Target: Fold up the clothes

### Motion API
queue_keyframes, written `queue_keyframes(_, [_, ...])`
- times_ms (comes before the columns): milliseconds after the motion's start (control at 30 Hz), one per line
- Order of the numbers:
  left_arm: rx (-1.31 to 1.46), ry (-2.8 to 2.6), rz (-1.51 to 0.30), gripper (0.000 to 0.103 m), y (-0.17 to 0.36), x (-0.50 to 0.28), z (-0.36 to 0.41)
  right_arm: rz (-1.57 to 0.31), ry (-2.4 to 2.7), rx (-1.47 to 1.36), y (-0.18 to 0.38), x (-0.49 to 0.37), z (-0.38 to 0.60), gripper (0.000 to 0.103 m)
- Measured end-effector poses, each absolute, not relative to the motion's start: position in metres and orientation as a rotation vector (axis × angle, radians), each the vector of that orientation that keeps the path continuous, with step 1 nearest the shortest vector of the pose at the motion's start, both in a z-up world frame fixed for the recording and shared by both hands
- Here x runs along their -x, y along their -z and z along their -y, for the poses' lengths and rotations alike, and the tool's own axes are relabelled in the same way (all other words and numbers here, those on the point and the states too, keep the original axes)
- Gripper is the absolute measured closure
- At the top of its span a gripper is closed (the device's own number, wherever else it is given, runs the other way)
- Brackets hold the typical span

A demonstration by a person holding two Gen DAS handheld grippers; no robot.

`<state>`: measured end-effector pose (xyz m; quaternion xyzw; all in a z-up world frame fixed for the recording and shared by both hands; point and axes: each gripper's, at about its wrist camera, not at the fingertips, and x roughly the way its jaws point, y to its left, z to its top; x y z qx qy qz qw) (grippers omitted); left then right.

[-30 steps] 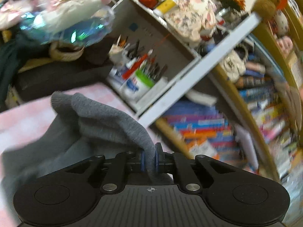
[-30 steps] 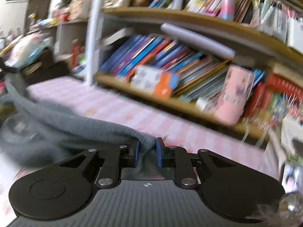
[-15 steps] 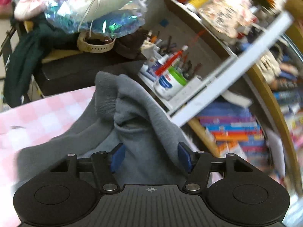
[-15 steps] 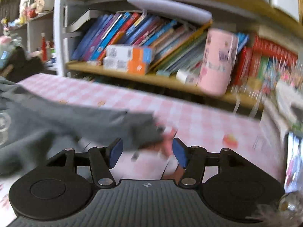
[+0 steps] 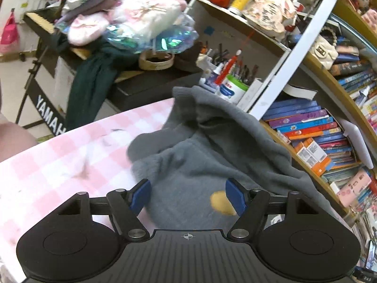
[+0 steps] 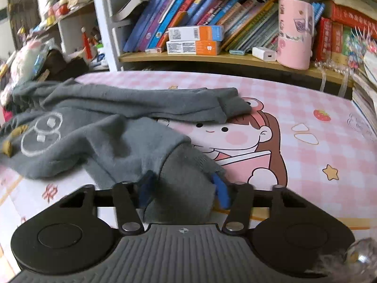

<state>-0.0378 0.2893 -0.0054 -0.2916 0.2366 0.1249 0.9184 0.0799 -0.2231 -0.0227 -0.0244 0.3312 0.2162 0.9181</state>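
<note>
A grey sweater (image 5: 207, 151) lies crumpled on the pink checked table cover (image 5: 59, 165). My left gripper (image 5: 187, 197) is open just above the sweater's body, near a small yellow patch (image 5: 220, 204). In the right wrist view the same sweater (image 6: 99, 134) lies spread, one sleeve (image 6: 165, 105) stretched across the cartoon print. My right gripper (image 6: 183, 192) is open, with a grey cuff (image 6: 186, 184) lying loose between its blue pads.
A bookshelf (image 6: 212, 56) full of books runs along the table's far edge, with a pink cup (image 6: 295, 33) on it. A pen holder (image 5: 232, 87) and a piled keyboard (image 5: 47, 23) stand beyond the table's left end.
Both grippers were shut on the sweater a second ago and have opened. The sweater has dropped onto the table and both grippers have drawn back from it.
</note>
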Motion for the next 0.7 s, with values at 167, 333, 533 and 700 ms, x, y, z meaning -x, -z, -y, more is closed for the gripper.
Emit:
queue_keyframes(167, [0.608, -0.286, -0.474, 0.032, 0.004, 0.046, -0.293, -0.682, -0.489, 0.131, 0.018, -0.047, 0.228, 0.082])
queue_keyframes(333, [0.605, -0.295, -0.49, 0.032, 0.007, 0.046, -0.297, -0.667, -0.398, 0.182, 0.004, -0.007, 0.266, 0.082])
queue_keyframes(533, [0.632, -0.262, -0.514, 0.032, 0.019, 0.034, -0.288, -0.701, -0.254, 0.16, 0.018, 0.013, 0.306, 0.06])
queue_keyframes(700, [0.59, -0.172, -0.553, 0.06, 0.021, 0.02, -0.265, -0.685, -0.24, 0.144, 0.021, 0.018, 0.306, 0.058])
